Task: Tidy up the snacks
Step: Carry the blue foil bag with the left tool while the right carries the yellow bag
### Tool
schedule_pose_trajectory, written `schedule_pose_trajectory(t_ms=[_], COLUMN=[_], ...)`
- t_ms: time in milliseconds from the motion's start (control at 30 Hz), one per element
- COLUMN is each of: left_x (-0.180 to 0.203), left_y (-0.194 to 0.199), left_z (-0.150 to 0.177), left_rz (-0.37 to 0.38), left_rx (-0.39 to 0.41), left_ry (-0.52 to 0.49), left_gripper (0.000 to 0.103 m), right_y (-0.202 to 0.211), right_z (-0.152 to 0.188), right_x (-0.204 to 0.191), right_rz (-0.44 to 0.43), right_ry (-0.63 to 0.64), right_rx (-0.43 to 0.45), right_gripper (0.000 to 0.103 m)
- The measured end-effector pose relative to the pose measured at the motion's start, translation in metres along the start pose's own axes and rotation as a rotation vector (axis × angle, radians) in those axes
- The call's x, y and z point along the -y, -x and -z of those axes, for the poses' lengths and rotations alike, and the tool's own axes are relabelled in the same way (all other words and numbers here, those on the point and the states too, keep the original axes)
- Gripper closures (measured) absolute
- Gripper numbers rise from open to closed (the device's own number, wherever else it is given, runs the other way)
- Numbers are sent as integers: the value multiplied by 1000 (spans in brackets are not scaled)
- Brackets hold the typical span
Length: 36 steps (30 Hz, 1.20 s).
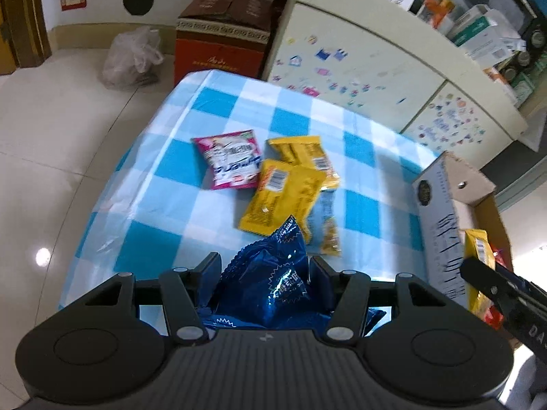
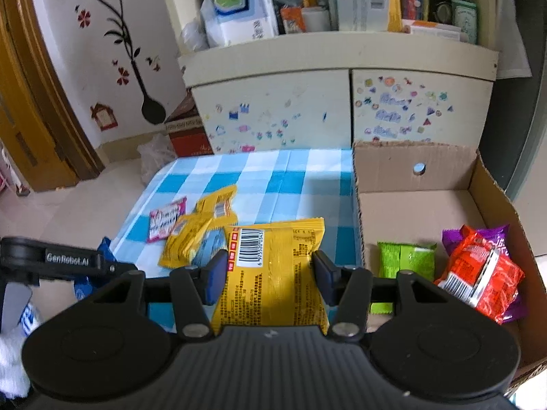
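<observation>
My left gripper (image 1: 265, 268) is shut on a blue snack packet (image 1: 270, 283) and holds it above the near edge of the checkered table (image 1: 164, 171). My right gripper (image 2: 270, 266) is shut on a yellow snack packet (image 2: 273, 273), held just left of the open cardboard box (image 2: 410, 201); packet and gripper also show at the right of the left wrist view (image 1: 478, 256). On the table lie a pink-and-white packet (image 1: 230, 162), yellow packets (image 1: 283, 198) and a light blue one (image 1: 328, 229). In the box lie a green packet (image 2: 407, 256), a red packet (image 2: 478, 270) and a purple one (image 2: 495, 235).
A cream cabinet with stickers (image 2: 307, 109) stands behind the table, its top piled with boxes and bottles. On the tiled floor to the left are a red-brown carton (image 1: 222, 37) and a plastic bag (image 1: 133, 58). The left gripper's body (image 2: 51, 259) shows at the left of the right wrist view.
</observation>
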State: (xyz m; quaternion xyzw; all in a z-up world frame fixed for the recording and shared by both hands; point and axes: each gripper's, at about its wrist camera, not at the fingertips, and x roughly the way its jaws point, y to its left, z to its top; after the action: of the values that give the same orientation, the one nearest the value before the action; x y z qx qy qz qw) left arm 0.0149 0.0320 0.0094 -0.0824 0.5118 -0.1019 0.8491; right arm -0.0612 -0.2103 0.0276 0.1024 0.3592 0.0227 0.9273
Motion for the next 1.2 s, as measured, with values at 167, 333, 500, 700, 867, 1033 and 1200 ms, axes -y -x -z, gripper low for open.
schedule_pose_trajectory(t_ms=[167,333,500,700,867,1033,1200], left_x=[15,29,41,51,59,71,82], left_y=[6,11,14,17,19,19,17], left_z=[-1,-1,0,2,3,5,9], left_rz=[29,47,60,74,104,137,169], left_rx=[11,26,37,51,70,82,88], left_ry=[-9,-30,-51,-68,-83,-104,-127], left_gripper=[41,41,41,41,41,41,41], right_y=[9,16,26,37,52,68,80], right_z=[-8,-14,-20,-27,-37,-44,-50], right_x=[4,6,12,27,46,73,96], right_rz=[-3,0,3,5,3,18,53], right_ry=[-12,-5,-13,-51,-99,-170,-221], right_rx=[38,67,99,136,180,229,263], right_gripper=[50,50,50,50,50,50,50])
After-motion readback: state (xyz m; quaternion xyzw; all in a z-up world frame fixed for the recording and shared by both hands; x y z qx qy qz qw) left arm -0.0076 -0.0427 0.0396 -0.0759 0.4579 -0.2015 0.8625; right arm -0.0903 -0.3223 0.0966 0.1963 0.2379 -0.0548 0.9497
